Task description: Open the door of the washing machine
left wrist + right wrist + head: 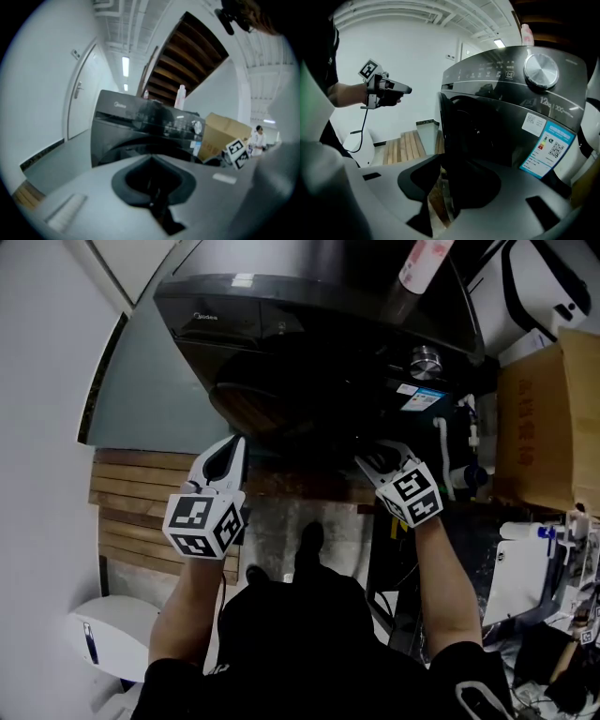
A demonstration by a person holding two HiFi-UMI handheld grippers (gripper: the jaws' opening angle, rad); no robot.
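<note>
Black door [450, 136], standing ajar, is clamped by its edge in the right tongs [440, 206]; left tongs [157, 199] are together, empty, with the washing machine [140, 126] ahead.

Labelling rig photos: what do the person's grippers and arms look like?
The left gripper and right gripper: pale grey, tapered, each with a cube of black-and-white square markers. A black cable hangs from the left one. Short black sleeves.

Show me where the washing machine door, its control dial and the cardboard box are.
door [448, 136], right gripper view, on its dark near edge.
dial [540, 70], right gripper view, centre of its silver face.
cardboard box [539, 423], head view, middle of its brown face.
</note>
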